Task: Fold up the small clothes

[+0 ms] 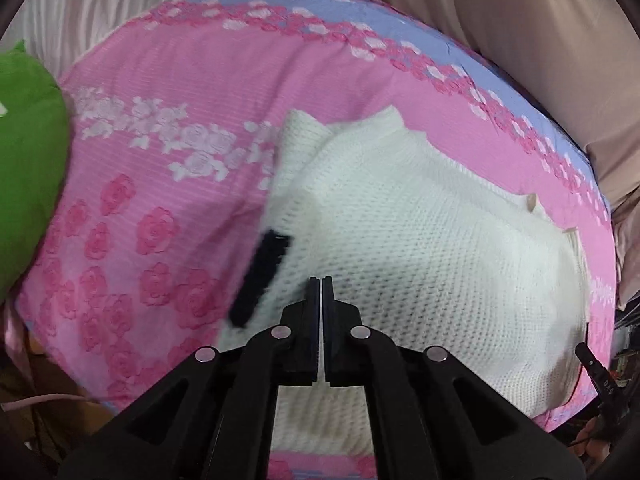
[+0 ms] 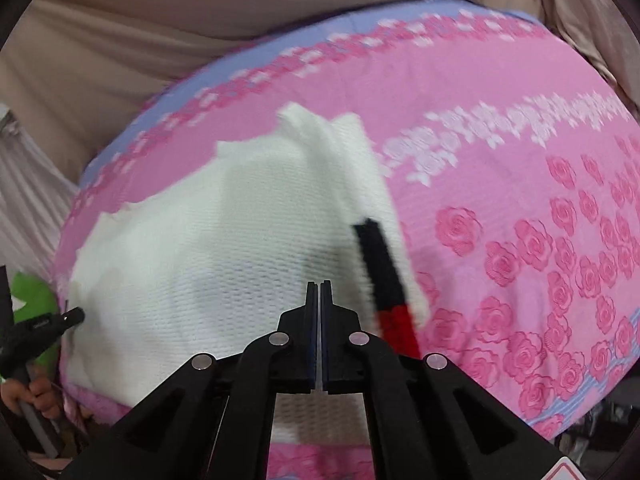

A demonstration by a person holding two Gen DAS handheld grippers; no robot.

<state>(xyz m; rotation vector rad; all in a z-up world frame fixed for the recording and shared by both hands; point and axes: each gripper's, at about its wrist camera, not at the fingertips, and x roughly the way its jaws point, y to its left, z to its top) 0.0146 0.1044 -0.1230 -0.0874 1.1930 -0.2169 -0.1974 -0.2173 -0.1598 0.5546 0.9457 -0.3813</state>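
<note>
White waffle-knit sweater (image 1: pixel 420 240) spread across the middle of a pink rose-print bedsheet (image 1: pixel 168 92), one sleeve folded in over the body. Black stripe (image 1: pixel 260 280) along that sleeve's edge, running into a red band (image 2: pixel 396 324) in the right wrist view. Small beige button (image 1: pixel 531 201) on the sweater's far right part, near the sheet's blue border. Knit blurred in the right wrist view.

Left hand-held gripper (image 1: pixel 320 280) over the sweater's near half, jaws pressed together with only a hairline slit between them, nothing caught in them; fingertips just right of the black stripe. Whether the tips touch the knit: cannot tell.

Right hand-held gripper (image 2: pixel 319 283) also over the sweater, jaws fully closed and empty, tips just left of the black and red stripe.

In the right wrist view, the other gripper's black tip at the sweater's left edge, with a person's hand (image 2: pixel 32 396) below it, off the sheet's near corner. In the left wrist view, a black gripper part at the sweater's right, low at the picture's edge.

Green cushion (image 1: pixel 28 168) beyond the sheet's left side. Beige drapery (image 1: pixel 500 28) behind the sheet's far blue edge.
</note>
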